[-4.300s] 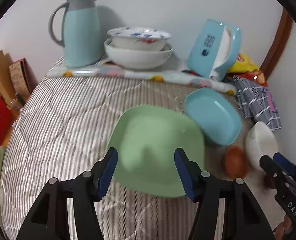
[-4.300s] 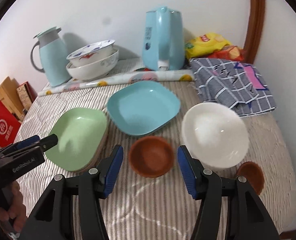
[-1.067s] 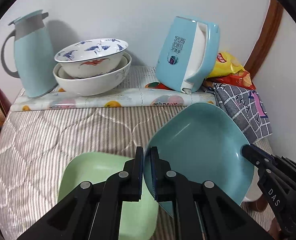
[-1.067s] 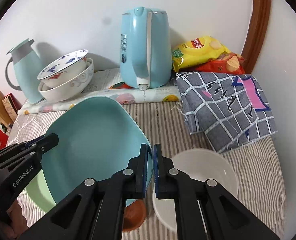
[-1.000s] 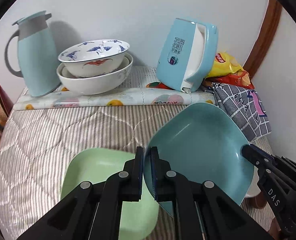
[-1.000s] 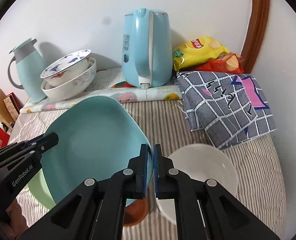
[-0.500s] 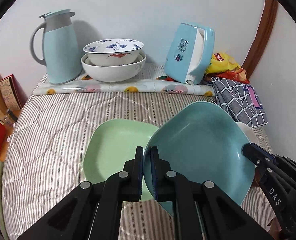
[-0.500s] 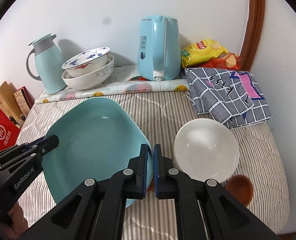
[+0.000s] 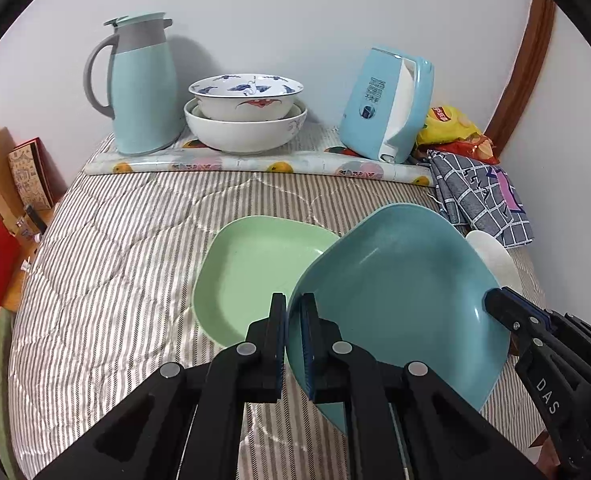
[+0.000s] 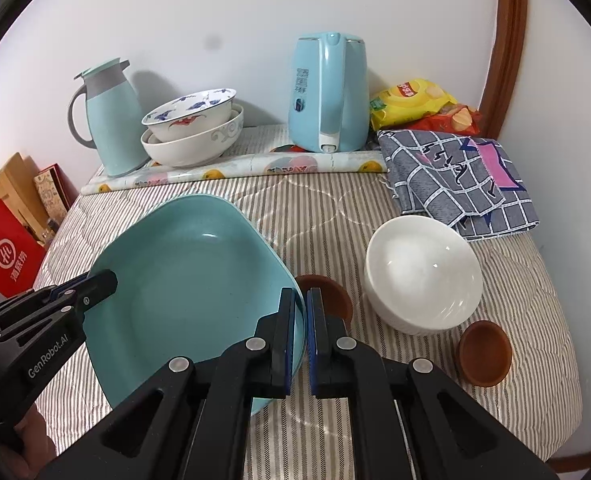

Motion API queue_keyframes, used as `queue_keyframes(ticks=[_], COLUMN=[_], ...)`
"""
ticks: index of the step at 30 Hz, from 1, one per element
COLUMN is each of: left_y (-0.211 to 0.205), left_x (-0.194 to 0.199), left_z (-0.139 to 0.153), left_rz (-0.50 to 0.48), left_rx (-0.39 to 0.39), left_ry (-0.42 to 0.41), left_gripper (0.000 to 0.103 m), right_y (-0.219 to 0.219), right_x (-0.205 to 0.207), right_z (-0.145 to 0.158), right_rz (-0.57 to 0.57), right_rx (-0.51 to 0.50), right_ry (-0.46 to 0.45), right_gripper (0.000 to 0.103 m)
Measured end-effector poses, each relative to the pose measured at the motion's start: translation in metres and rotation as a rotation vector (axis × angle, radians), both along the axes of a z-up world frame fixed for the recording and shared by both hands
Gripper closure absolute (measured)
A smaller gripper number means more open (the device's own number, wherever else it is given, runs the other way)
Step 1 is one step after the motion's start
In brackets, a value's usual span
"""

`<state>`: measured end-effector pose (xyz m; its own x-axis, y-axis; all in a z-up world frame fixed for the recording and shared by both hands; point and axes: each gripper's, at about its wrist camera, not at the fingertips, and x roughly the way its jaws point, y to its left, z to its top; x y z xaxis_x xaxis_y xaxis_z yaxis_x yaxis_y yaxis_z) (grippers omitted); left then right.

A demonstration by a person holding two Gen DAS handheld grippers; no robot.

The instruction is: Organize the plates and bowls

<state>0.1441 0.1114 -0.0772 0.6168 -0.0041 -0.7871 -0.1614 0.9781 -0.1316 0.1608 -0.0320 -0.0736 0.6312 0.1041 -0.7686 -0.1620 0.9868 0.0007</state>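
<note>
Both grippers hold the blue square plate (image 9: 399, 300) (image 10: 187, 288) in the air, tilted. My left gripper (image 9: 293, 320) is shut on its left rim. My right gripper (image 10: 300, 312) is shut on its right rim and also shows in the left wrist view (image 9: 499, 304). The green square plate (image 9: 251, 272) lies on the striped cloth, below and left of the blue one, partly covered by it. A white bowl (image 10: 423, 272) and two small brown bowls (image 10: 327, 292) (image 10: 485, 352) sit to the right.
At the back stand a teal jug (image 9: 143, 84), two stacked patterned bowls (image 9: 245, 116) and a blue kettle (image 9: 387, 104) on a rolled mat. A checked cloth (image 10: 459, 176) and snack bags (image 10: 415, 104) lie back right. Red and brown boxes (image 10: 7, 256) stand off the left edge.
Both grippers have pulled back and up with the blue plate. More of the green plate shows now, and both brown bowls are in the right wrist view.
</note>
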Motion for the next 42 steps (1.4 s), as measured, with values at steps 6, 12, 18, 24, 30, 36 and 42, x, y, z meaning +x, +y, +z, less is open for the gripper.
queue_keyframes(ticks=[6,12,18,24,30,36,42], left_y=[0.012,0.028,0.043,0.06,0.07,0.077,0.077], left_x=[-0.009,-0.015,-0.018,-0.022,-0.022,-0.016,-0.005], left_z=[0.002,-0.002,-0.008,-0.015,-0.025,-0.032,-0.038], left_rz=[0.023,0.05,0.068,0.094,0.109,0.115,0.114], left_rx=[-0.006,-0.008,0.001,-0.003,0.005,-0.005,-0.014], left_ry=[-0.011,-0.005,0.009,0.024,0.049,0.069,0.081], left_gripper=[0.095,0.095,0.095,0.095,0.095,0.095,0.095], right_y=[0.014,0.03,0.046,0.062,0.073,0.078,0.079], right_x=[-0.006,-0.006,-0.006,-0.006,-0.001,0.005,0.017], right_z=[0.004,0.001,-0.009,-0.018,-0.027,-0.037,-0.038], right_rz=[0.024,0.05,0.069,0.095,0.107,0.114,0.114], right_rx=[-0.009,-0.011,-0.005,-0.006,0.008,0.012,-0.002], right_ry=[-0.015,-0.01,0.007,0.027,0.051,0.074,0.078], right_gripper=[0.097,0.097,0.097,0.097,0.097,0.097,0.097])
